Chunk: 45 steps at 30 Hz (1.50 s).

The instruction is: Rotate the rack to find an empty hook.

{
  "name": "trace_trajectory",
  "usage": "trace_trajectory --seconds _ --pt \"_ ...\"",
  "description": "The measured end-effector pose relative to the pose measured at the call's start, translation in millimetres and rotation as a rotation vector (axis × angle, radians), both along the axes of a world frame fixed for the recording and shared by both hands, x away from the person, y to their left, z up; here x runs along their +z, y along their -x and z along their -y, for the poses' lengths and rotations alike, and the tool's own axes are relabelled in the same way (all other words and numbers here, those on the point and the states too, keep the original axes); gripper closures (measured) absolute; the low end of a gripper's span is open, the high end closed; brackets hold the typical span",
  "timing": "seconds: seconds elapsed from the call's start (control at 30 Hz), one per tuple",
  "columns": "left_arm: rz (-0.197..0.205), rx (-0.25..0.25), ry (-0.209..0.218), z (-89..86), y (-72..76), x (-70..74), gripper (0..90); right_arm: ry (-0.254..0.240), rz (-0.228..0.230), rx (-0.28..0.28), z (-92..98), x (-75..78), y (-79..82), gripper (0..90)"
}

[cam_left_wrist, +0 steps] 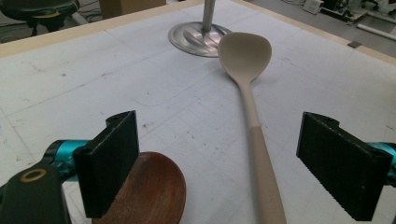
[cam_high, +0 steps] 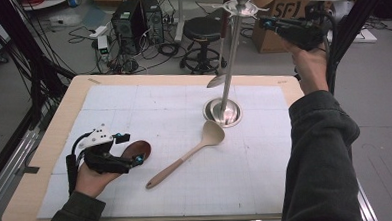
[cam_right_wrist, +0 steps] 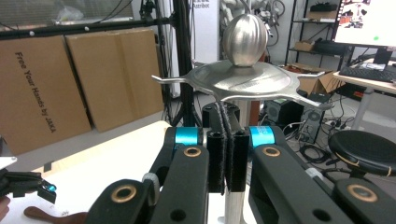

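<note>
the right tongs (cam_right_wrist: 227, 154) are pressed together with nothing between the pads, raised just below the steel rack's hooked disc (cam_right_wrist: 243, 83); a round steel knob (cam_right_wrist: 245, 39) tops the disc, and the rack's pole (cam_right_wrist: 233, 205) stands right behind the jaws. at lower left, the other tongs (cam_right_wrist: 25, 184) rest over a dark wooden spoon (cam_right_wrist: 56, 215) on the white worktop (cam_right_wrist: 107, 161); cardboard boxes (cam_right_wrist: 70, 74) stand behind.

cardboard box (cam_right_wrist: 44, 88): "free your hands by jaka" | cardboard box by stool (cam_high: 279, 9): "sf"

Stand (cam_high: 230, 64) polished metal; beige spoon (cam_left_wrist: 252, 107) matt plastic; brown spoon (cam_left_wrist: 149, 193) smooth wood.
</note>
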<state>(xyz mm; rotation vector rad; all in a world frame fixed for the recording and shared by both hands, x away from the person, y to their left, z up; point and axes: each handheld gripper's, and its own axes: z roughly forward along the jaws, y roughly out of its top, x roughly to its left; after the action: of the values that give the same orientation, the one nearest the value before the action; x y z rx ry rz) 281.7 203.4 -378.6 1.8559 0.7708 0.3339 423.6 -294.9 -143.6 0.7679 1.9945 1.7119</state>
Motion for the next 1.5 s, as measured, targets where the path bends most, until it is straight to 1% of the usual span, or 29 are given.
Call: trace_trajectory --seconds 0.13,0.4,0.57,0.77,0.83,0.87,0.97,1.13,1.33,1.43,1.5 --pt "-0.001 0.0 -0.001 0.2 0.1 -0.1 13.8 0.006 0.001 0.01 -4.3 1.2 1.3 89.6" --pt "0.002 0.001 -0.001 0.1 0.3 0.2 13.8 0.028 0.008 0.036 -19.7 2.8 1.7 89.6" --pt "0.002 -0.001 -0.004 -0.2 0.2 0.3 13.8 0.026 0.007 0.043 -27.3 3.3 1.3 89.6" --pt "0.002 0.002 0.0 0.2 0.5 0.1 13.8 0.043 0.011 0.053 -39.5 5.0 0.1 89.6" --pt "0.003 0.002 0.001 0.2 0.6 0.3 13.8 0.045 0.012 0.053 -43.5 5.0 -0.6 89.6" --pt "0.002 0.002 0.001 0.0 0.6 0.3 13.8 0.042 0.007 0.052 -45.6 5.0 -0.6 89.6" --pt "0.003 0.0 0.0 -0.2 0.5 0.4 13.8 0.033 0.01 0.051 -50.7 4.1 -1.7 89.6" --pt "0.003 0.001 0.001 0.0 0.7 0.4 13.8 0.034 0.009 0.05 -57.7 2.7 -3.7 89.6" --pt "0.004 0.002 0.0 -0.8 0.5 0.5 13.8 0.024 0.003 0.058 -53.2 0.0 -1.3 87.8" --pt "0.004 0.004 0.001 -1.0 0.4 0.5 13.8 0.019 0.005 0.064 -48.4 -4.2 2.3 84.4" --pt "0.005 0.004 -0.002 -0.8 0.6 0.5 13.8 0.005 -0.003 0.069 -44.9 -8.0 5.3 82.3"
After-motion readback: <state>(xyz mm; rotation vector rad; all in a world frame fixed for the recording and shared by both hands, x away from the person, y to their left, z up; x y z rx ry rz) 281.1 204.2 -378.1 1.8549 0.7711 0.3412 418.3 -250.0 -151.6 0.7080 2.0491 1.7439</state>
